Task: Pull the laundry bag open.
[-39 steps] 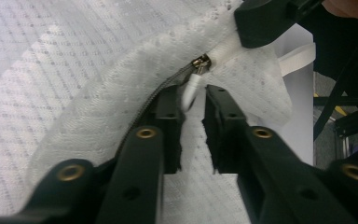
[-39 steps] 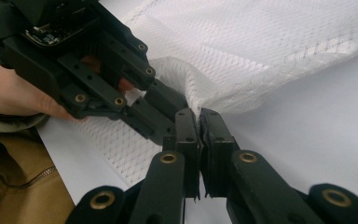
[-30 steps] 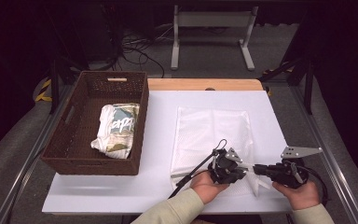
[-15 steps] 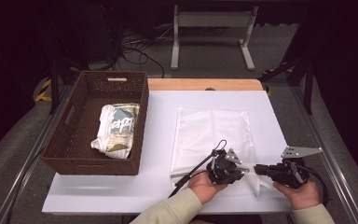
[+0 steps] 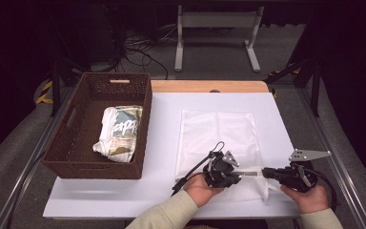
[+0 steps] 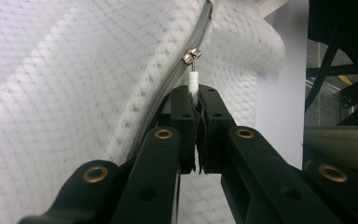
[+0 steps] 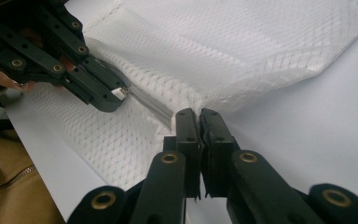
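Basically the white mesh laundry bag lies flat on the white bench, right of the brown wicker basket, w/ its zipper edge nearest the person. Light, limp, loosely woven stuff: it'll bunch and slide on the smooth top rather than hold a shape, so pulling the zipper prob. needs one end pinned, else the whole bag just drags along.

Left gripper has its fingers closed on the white zipper pull tab, just below the small metal slider. That tab is the right spot to hold, but it's thin and smooth, so I'd guess it can slip out under a sideways tug. Right gripper has its fingers clamped tight on the mesh at the bag's corner, by the end of the grey zipper tape; good anchor, tho open mesh could stretch or snag.

Hard to tell:
- how far the zipper is undone; the tape is partly under the fingers and fabric folds.
- whether anything's inside the bag; looks flat from above.
- the folded garment in the basket: white w/ a print, lettering too blurred to read.
- bag's near edge is partly hidden behind both hands in the high view.
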Demonstrator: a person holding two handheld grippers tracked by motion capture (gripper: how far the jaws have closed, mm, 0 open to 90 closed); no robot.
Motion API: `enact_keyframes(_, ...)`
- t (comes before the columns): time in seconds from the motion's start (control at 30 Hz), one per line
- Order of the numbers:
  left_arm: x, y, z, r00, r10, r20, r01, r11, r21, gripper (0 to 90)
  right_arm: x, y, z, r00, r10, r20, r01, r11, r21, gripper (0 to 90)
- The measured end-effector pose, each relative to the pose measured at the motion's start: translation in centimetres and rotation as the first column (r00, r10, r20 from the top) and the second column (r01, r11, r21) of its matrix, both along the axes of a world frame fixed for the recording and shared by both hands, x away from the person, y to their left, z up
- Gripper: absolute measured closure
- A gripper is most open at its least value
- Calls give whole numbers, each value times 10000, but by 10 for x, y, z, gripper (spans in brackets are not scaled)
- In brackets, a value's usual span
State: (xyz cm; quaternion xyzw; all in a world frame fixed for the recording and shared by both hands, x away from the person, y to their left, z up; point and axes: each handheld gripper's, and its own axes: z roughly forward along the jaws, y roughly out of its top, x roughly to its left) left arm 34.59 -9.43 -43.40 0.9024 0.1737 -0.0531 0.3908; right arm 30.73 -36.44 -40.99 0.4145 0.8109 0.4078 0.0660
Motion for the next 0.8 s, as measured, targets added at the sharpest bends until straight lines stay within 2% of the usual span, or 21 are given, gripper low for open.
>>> enact_keyframes(0.33, -1, 11, 4, 10000, -74, -6, 75, 9997, 225, 870, 0, -1, 0, 10000, -40, 41, 40, 10000, -34, 865)
enact_keyframes(0.8, -2, 36, 6, 9996, 265, -16, -264, 9988, 414, 869, 0, -2, -1, 9998, -223, 16, 223, 9996, -143, 865)
